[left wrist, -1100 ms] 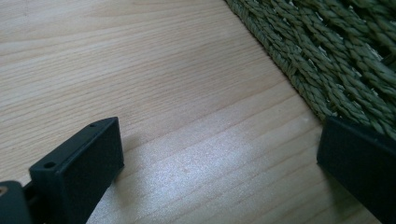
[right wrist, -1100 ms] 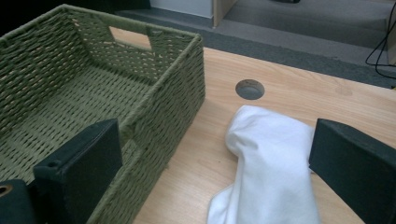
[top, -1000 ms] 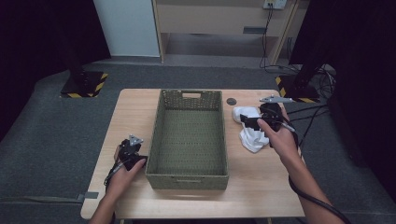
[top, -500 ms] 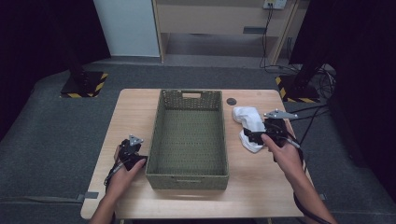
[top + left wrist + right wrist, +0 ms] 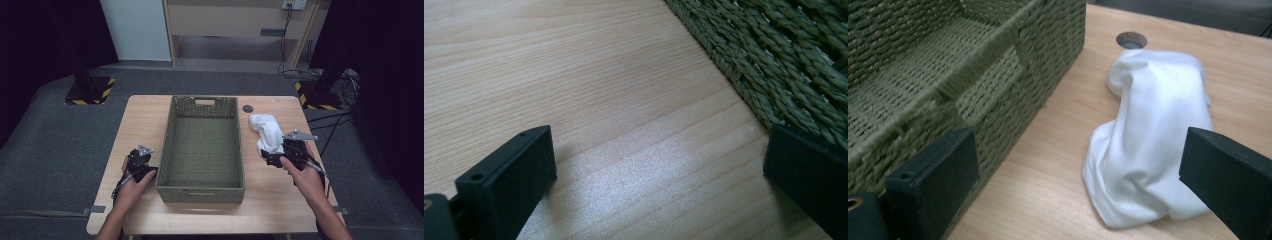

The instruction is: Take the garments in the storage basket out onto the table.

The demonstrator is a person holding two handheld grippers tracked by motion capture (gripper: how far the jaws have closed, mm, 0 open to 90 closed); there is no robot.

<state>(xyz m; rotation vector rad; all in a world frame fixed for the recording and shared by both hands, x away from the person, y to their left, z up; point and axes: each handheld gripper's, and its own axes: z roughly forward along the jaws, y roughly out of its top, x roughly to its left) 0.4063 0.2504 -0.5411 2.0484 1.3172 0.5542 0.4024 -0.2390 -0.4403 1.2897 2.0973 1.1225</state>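
A green woven basket [image 5: 172, 150] stands empty in the middle of the wooden table [image 5: 145, 115]. A crumpled white cloth [image 5: 265, 131] lies on the table just right of it, also close ahead in the right gripper view as the cloth [image 5: 1148, 135]. My right gripper [image 5: 272, 156] sits at the cloth's near end, open, with the jaws wide apart and nothing between them [image 5: 1083, 185]. My left gripper [image 5: 142, 161] rests low over the table beside the basket's left wall [image 5: 784, 65], open and empty [image 5: 659, 175].
A small round hole [image 5: 247, 108] lies in the tabletop behind the cloth. Cables trail from both grippers. Grey carpet surrounds the table, with stand bases marked in yellow and black [image 5: 90, 92] and a wooden cabinet [image 5: 235, 20] beyond.
My right gripper has drawn back toward the near edge, off the cloth, leaving it lying on the table. The left gripper has stayed put.
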